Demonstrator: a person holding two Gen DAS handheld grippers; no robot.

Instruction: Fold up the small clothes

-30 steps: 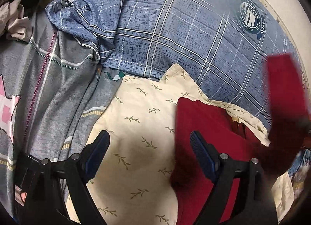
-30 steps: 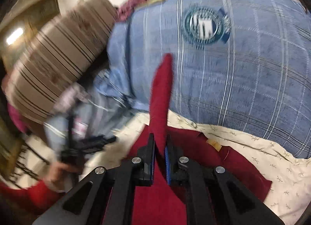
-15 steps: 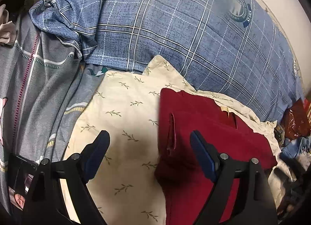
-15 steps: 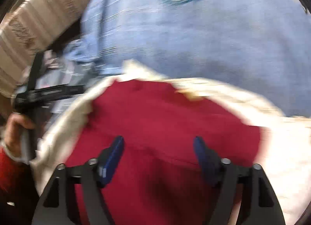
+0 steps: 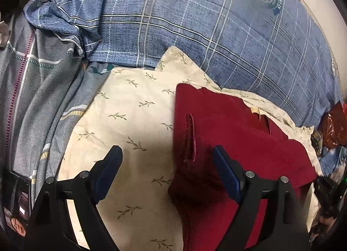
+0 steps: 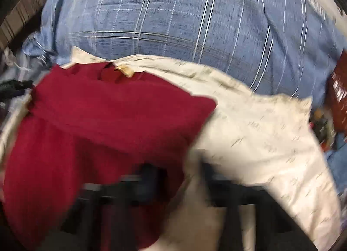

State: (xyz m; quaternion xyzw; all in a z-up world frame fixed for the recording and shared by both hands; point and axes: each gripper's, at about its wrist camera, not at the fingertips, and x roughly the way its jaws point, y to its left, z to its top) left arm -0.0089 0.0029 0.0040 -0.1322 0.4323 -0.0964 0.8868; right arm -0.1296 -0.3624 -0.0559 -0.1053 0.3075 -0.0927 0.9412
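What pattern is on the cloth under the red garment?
Cream cloth with small olive leaf sprigs, under the red garment; clearest in the left wrist view.

Dim indoor light; right wrist view heavily motion-blurred, perhaps smeared; fisheye-bent edges.

My left gripper (image 5: 166, 171) has matte black arms with silver screws at the joints and dark blue pads (image 5: 225, 173). My right gripper (image 6: 173, 177) is a black blur.

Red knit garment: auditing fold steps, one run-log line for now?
red knit garment partly folded on cream leaf-print cloth | left gripper open | right gripper shut, blurred
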